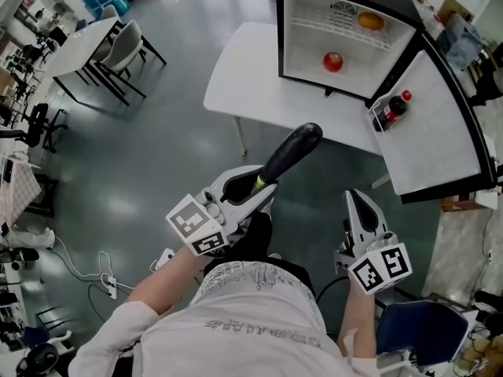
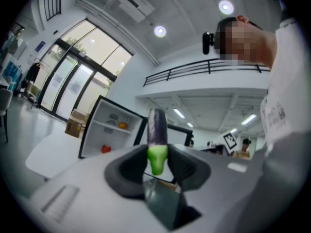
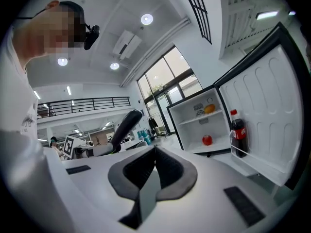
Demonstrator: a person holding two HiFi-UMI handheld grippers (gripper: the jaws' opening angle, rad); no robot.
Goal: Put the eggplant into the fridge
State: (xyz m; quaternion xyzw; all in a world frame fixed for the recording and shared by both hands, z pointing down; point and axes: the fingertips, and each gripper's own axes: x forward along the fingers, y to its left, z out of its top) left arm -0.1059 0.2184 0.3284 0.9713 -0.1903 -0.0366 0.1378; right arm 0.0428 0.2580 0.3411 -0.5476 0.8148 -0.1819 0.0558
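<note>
The carrying step is in hand: the left gripper (image 1: 253, 188) has its fingers clamped on the pale green stem end of the long, dark purple eggplant (image 1: 292, 149). The eggplant juts out towards the small white, black-framed fridge (image 1: 308, 42) on the white table (image 1: 250, 81), well short of it. The door (image 1: 432, 128) stands wide open, with a dark cola bottle (image 1: 395, 108), red-capped, in its rack. A round red fruit (image 1: 333, 61) sits on the lower level and an orange fruit (image 1: 371, 21) on the shelf above. The right gripper (image 1: 356, 200) is empty, its fingers pressed together. Next, I judge, the eggplant must be reached into the fridge, set down beside the red fruit, then released. The bottle's label and the print on the fridge's back wall are too small to read.
</note>
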